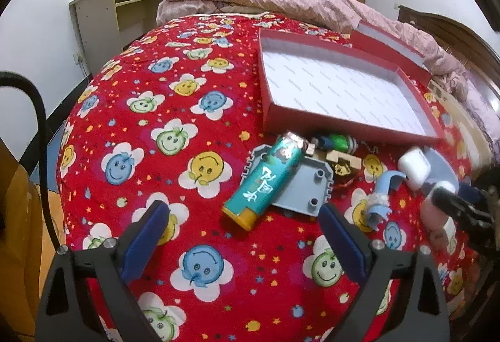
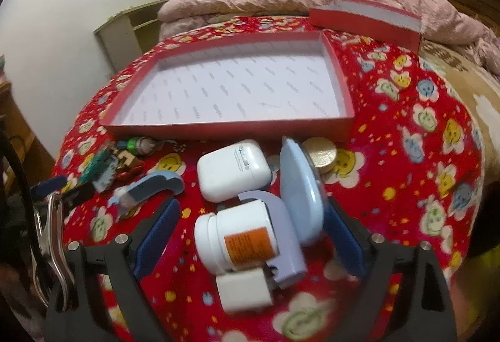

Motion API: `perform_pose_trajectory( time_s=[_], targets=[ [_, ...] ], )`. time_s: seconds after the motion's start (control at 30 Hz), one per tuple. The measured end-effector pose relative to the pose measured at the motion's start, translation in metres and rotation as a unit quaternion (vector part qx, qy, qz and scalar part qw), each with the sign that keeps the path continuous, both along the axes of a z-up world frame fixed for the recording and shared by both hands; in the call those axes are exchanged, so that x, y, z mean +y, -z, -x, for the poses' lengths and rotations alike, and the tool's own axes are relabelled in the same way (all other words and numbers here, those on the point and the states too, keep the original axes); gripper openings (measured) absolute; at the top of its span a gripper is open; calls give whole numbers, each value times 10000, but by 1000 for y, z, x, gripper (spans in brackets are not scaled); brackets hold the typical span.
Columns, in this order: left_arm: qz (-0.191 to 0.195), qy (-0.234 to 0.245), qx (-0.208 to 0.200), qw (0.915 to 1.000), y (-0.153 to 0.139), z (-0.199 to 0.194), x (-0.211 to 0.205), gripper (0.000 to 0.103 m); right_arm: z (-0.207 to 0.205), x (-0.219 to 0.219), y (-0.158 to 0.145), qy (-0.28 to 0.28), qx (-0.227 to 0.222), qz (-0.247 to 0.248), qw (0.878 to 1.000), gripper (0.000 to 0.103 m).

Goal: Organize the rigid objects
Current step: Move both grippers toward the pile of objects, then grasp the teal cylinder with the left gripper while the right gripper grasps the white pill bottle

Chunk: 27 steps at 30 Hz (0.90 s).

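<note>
Item: loose rigid pieces, teal tube (image 1: 265, 178), white case (image 2: 233, 173) and white bottle (image 2: 237, 240), heaped on the bed just before the empty red box (image 2: 231, 126), their likely destination; my left tool (image 1: 245, 228) and right tool (image 2: 250, 232) both spread, pinching nothing.

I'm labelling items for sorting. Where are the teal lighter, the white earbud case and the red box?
teal lighter (image 1: 264, 182): left wrist view, mid-body.
white earbud case (image 2: 232, 174): right wrist view, top face.
red box (image 2: 231, 128): right wrist view, near wall.
</note>
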<state>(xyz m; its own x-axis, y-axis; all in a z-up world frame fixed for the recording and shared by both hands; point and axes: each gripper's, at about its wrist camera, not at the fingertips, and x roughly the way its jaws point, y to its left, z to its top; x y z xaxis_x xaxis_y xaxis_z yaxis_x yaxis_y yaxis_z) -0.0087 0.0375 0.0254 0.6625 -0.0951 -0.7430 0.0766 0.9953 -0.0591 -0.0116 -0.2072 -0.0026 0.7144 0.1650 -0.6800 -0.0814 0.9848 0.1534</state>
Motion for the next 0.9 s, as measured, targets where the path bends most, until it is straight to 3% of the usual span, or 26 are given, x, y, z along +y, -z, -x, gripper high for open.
perform_pose_trajectory(
  time_s=[0.17, 0.27, 0.4, 0.5, 0.57, 0.6, 0.9],
  targets=[
    [-49, 172, 110, 9998, 4, 0, -5, 99, 20, 7, -4, -292, -89, 582, 9978, 93],
    [-43, 249, 119, 9996, 3, 2, -6, 95, 25, 7, -1, -344, -42, 578, 9977, 84],
    [-133, 326, -64, 9994, -4, 7, -10, 92, 27, 8, -1, -365, -114, 587, 9975, 82],
    [-197, 476, -173, 9985, -10, 6, -15, 78, 29, 7, -7, -332, -236, 586, 9975, 82],
    [-166, 724, -58, 9972, -11, 2, -20, 49, 32, 7, -11, -333, -312, 604, 9971, 82],
    [-134, 809, 16, 9966, -11, 0, -21, 47, 33, 8, -13, -338, -337, 626, 9969, 82],
    [-360, 452, -86, 9983, -5, -25, -21, 48, 39, 15, -15, -502, -341, 678, 9959, 80]
  ],
)
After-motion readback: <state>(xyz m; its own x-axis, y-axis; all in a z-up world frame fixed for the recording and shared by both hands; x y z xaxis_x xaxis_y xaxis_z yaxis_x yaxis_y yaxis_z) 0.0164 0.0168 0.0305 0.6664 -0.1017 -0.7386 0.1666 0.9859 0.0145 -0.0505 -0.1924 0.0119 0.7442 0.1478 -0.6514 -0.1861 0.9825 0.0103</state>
